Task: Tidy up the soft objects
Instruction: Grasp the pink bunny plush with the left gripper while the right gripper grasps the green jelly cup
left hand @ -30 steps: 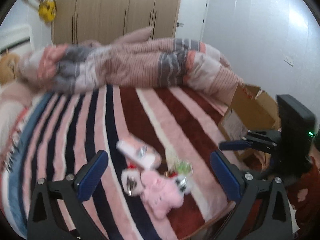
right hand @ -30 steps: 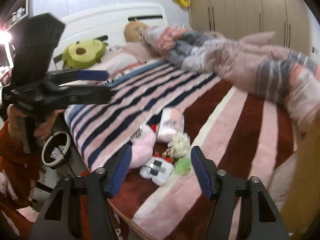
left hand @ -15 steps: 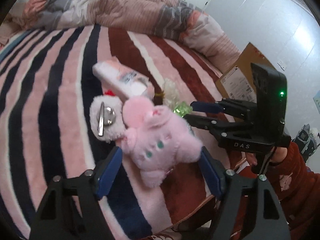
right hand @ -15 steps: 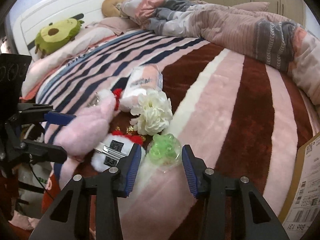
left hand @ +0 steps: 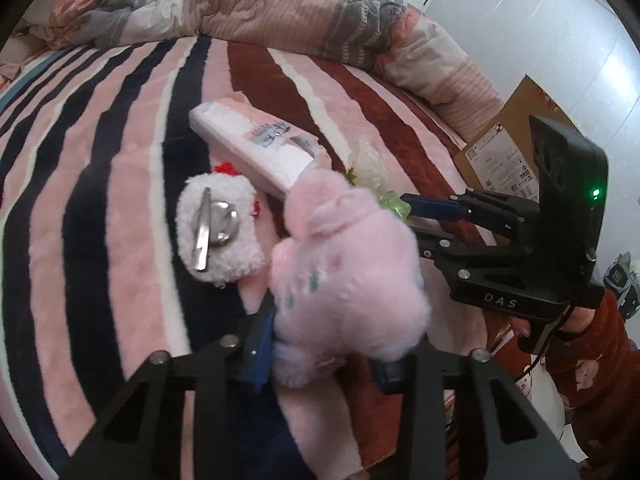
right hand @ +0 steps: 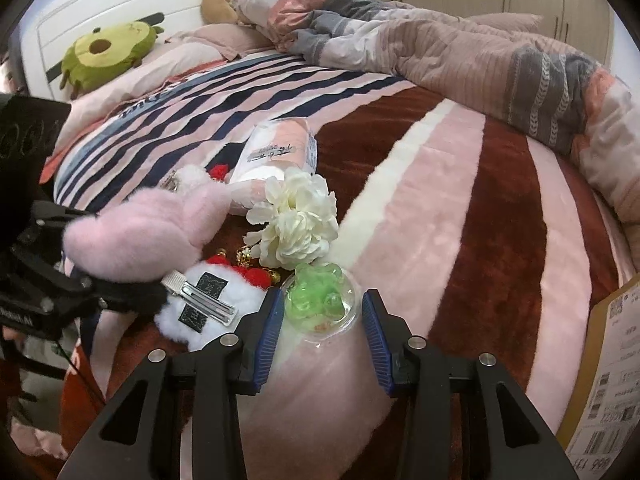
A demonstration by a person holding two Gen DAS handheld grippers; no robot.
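Note:
My left gripper (left hand: pixel 326 354) is shut on a pink plush toy (left hand: pixel 348 264), gripping its lower end near the bed's front edge; the plush also shows in the right wrist view (right hand: pixel 136 236). My right gripper (right hand: pixel 322 320) is open, its blue pads either side of a clear dome holding a green squishy toy (right hand: pixel 320 300). A white fluffy hair clip (left hand: pixel 218 228) lies left of the plush, and another (right hand: pixel 206 304) lies left of my right gripper. A white cloth flower (right hand: pixel 296 224) and a pink-white tissue pack (left hand: pixel 256 144) lie just beyond.
The striped plush blanket (right hand: pixel 500 216) covers the bed. A rumpled duvet (right hand: pixel 460 56) lies across the far side. A green avocado plush (right hand: pixel 106 52) sits at the headboard. A cardboard box (left hand: pixel 504 148) stands beside the bed at the right.
My left gripper has closed on the pink plush. My right gripper has moved in around the green squishy toy.

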